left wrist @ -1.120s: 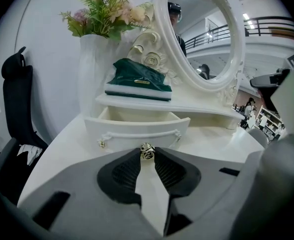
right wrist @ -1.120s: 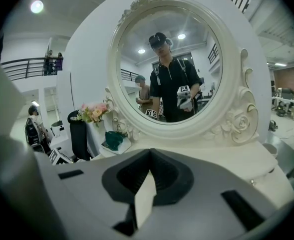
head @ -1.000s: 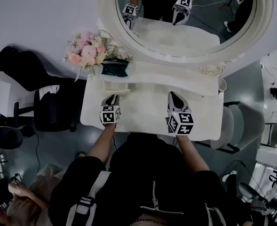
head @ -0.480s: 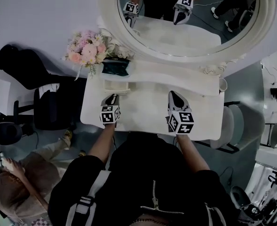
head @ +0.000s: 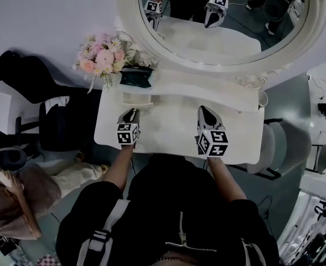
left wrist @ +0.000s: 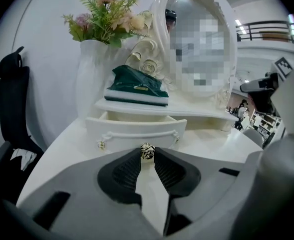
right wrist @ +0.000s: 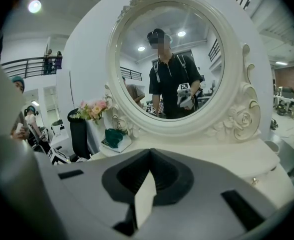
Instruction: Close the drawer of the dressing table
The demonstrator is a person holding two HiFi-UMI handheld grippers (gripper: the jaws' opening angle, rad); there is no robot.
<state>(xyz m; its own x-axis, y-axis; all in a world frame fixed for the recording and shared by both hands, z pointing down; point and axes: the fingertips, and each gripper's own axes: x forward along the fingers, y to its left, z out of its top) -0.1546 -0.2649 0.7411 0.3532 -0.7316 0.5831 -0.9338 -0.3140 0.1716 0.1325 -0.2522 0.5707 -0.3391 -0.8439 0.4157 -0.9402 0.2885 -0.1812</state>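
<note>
White dressing table (head: 174, 127) is viewed from above, with an oval mirror (head: 207, 43) at the far side. At far left a bouquet (head: 102, 57) is noted in a white vase (left wrist: 92, 74), and a dark green box (left wrist: 137, 86) is set on the raised shelf just right of it. The drawer (left wrist: 137, 130) is found directly under that shelf, at the left of the table, and is pulled out toward the near side; its inside is partly seen and looks empty, though the bottom is hidden. The left gripper (head: 132, 113) is held at the drawer front. Its jaws are set partly apart and appear to be pinched on the small rose-shaped knob (left wrist: 147, 151) at the middle of the front. The right gripper (right wrist: 149, 156) is held over bare tabletop to the right, well apart from the drawer, with its jaws brought together on nothing. The drawer is judged small, light and rigid, likely to slide with little effort. The knob is judged hard, glossy and easily slipped off. It is best kept held at its centre, or the flat front pressed beside it, and the moulded garland trim (left wrist: 137, 134) spared as probably fragile. A straight push away toward the mirror is called for, so that the drawer is not skewed and jammed.
</note>
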